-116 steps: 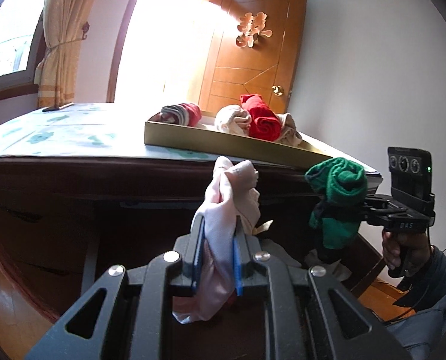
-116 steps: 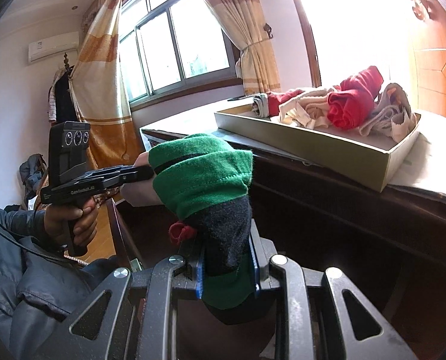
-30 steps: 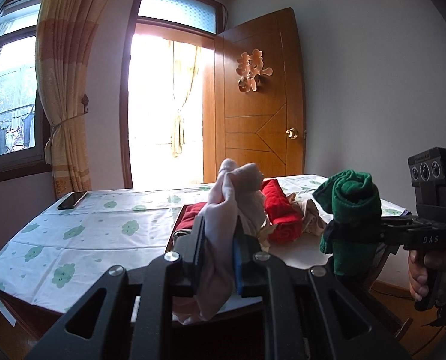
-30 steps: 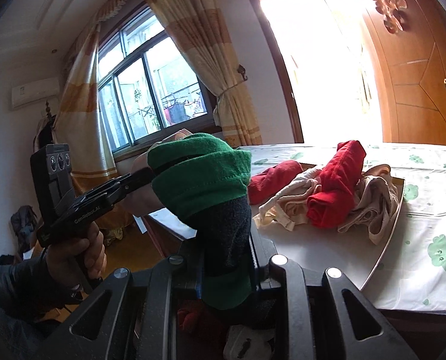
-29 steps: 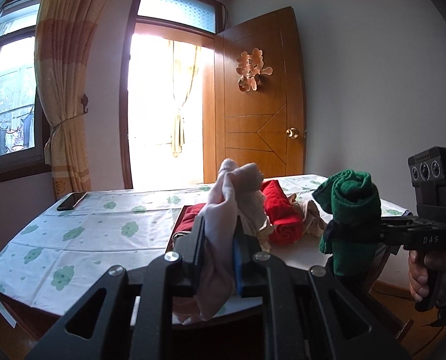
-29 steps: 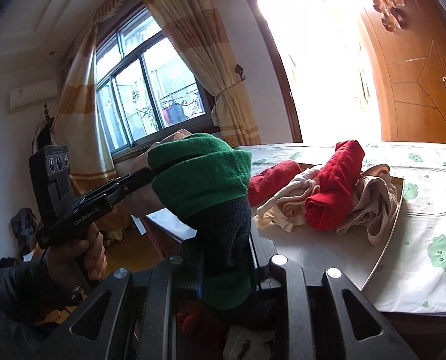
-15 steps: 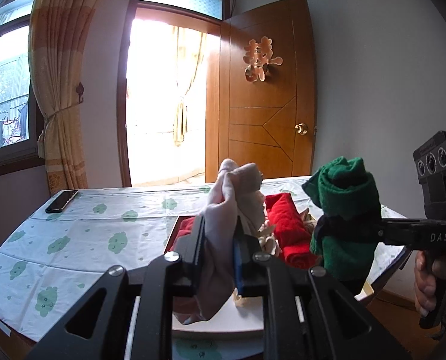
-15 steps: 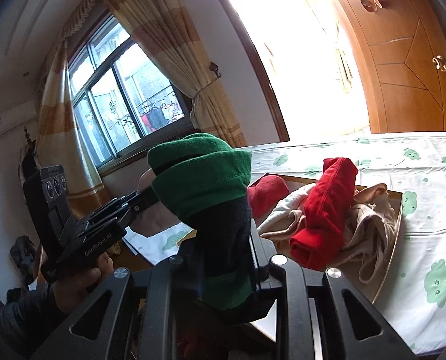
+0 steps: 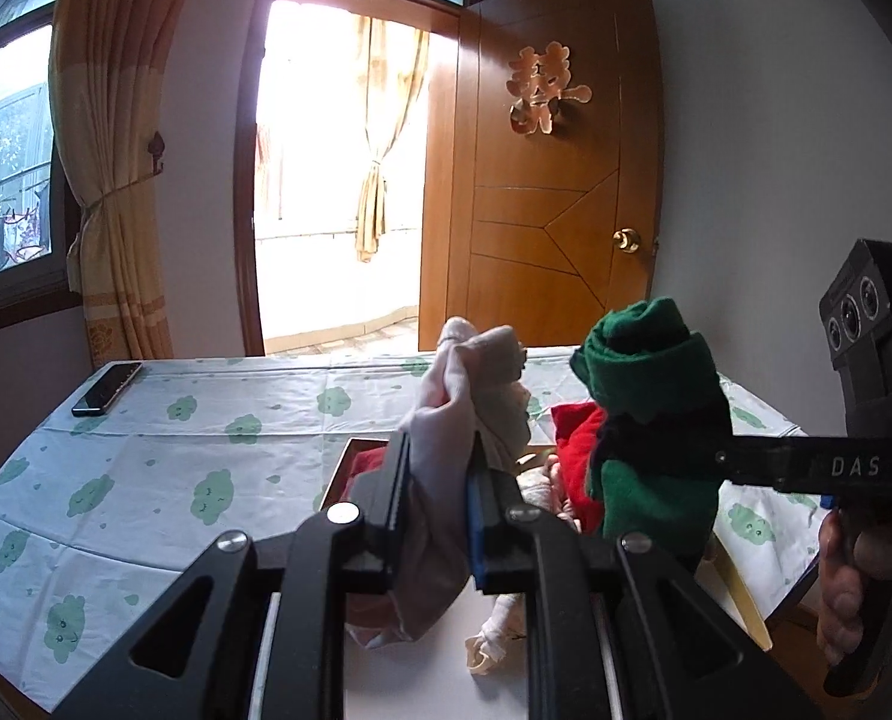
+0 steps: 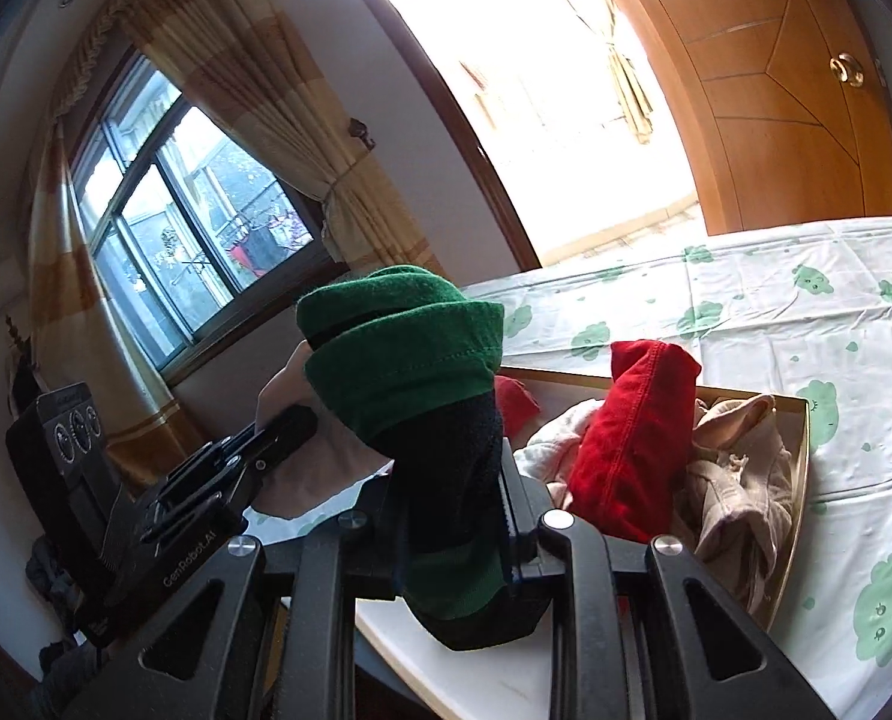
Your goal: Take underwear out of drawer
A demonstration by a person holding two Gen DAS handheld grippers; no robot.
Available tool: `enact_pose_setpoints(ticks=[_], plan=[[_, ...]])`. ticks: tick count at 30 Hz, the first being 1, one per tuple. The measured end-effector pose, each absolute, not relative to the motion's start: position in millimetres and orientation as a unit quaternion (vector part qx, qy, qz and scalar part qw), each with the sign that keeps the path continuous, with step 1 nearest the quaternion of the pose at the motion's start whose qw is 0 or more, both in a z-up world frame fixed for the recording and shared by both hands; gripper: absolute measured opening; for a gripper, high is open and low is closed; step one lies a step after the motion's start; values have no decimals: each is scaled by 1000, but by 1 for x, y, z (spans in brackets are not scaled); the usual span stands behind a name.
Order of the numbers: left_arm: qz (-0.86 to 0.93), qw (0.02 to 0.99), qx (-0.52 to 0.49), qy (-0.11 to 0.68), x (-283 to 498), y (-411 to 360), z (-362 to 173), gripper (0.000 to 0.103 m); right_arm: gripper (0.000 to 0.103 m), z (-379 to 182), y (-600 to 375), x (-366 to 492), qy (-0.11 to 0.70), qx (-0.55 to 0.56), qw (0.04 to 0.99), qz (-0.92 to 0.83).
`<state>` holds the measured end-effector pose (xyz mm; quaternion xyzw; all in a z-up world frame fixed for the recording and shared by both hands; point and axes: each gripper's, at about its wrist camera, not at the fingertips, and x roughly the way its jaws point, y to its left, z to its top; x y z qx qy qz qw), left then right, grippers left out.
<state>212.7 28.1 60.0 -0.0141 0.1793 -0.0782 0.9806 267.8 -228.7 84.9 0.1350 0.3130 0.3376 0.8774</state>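
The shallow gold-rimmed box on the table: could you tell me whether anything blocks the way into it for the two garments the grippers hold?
Nothing visible blocks the way. The pale pink garment in the left gripper and the green-and-black garment in the right gripper hang over the box; its near floor is bare, with red and beige garments piled farther in.

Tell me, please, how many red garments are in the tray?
2: one red roll upright mid-tray, another red piece at the tray's left end behind the green garment; more may be hidden.
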Motion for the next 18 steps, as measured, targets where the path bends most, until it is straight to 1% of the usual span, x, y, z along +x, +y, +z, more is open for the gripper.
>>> enact_pose_setpoints(ticks=[6, 16, 18], plan=[[-69, 976, -30, 203, 239, 25, 54, 14, 25, 78, -219, 294, 338, 147, 876, 312], [-60, 955, -113, 266, 280, 35, 26, 14, 26, 68, -212, 320, 360, 132, 883, 270], [-61, 953, -117, 274, 284, 35, 22, 14, 26, 67, -214, 323, 360, 130, 885, 264]])
